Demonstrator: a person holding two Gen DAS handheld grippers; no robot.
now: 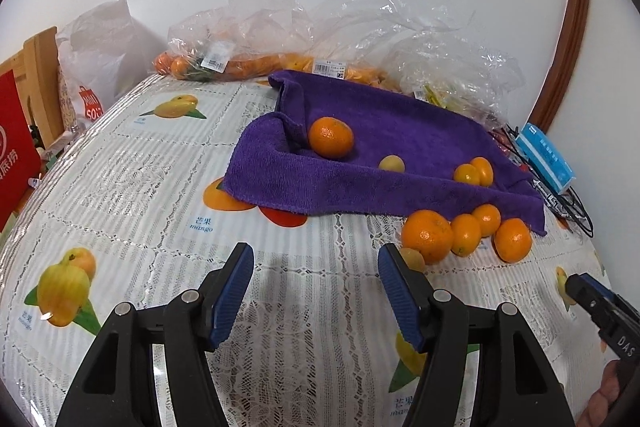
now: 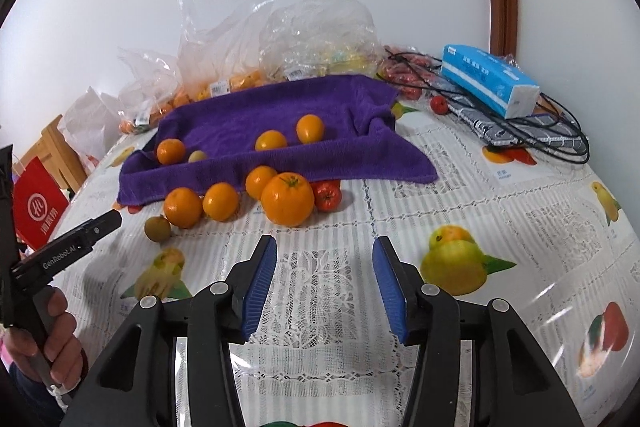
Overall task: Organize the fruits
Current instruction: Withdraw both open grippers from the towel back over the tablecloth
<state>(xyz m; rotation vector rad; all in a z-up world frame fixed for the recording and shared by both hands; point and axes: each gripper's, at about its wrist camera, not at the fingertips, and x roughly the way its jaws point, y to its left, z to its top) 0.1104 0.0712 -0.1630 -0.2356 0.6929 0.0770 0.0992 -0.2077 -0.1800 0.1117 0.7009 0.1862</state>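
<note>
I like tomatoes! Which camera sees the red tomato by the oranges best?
The right wrist view. There the tomato shows in the open, at the purple towel's front edge, beside the big orange. In the left wrist view I cannot find it among the oranges.

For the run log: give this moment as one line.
left gripper open, empty | right gripper open, empty | round orange fruits beside purple terry towel

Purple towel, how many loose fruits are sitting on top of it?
4 on the purple terry towel: round orange fruit at its left fold, small tan fruit beside it, two orange-yellow fruits mid-towel. Folds may hide more.
</note>
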